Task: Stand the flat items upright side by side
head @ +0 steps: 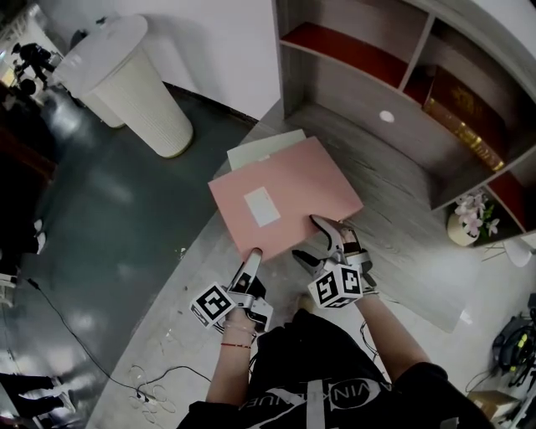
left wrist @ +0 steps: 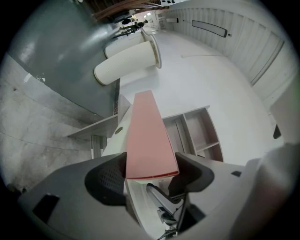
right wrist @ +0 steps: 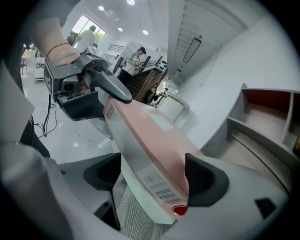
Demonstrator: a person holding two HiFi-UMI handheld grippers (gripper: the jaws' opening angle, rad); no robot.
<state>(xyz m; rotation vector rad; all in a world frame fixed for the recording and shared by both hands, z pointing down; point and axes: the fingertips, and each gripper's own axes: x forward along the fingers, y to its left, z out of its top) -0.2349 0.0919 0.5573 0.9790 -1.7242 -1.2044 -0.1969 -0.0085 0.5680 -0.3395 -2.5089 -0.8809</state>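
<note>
While two hand-held grippers meet its near edge, one pink file (head: 293, 188) lies on the tabletop (head: 394, 209), overlapping one pale file (head: 260, 149) behind it. The left hand-held gripper (head: 251, 255) is clenched on the pink file's corner. The right hand-held gripper (head: 308, 239) stands released, its jaws wide astride the same edge.

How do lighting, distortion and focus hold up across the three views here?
Head view: even light, sharp, dull sheen on the dark floor, pink folder clear. Left gripper view: heavy fisheye bend, black corners, folder crisp. Right gripper view: same fisheye, bright ceiling lights without washout, folder's near end slightly soft.
</note>
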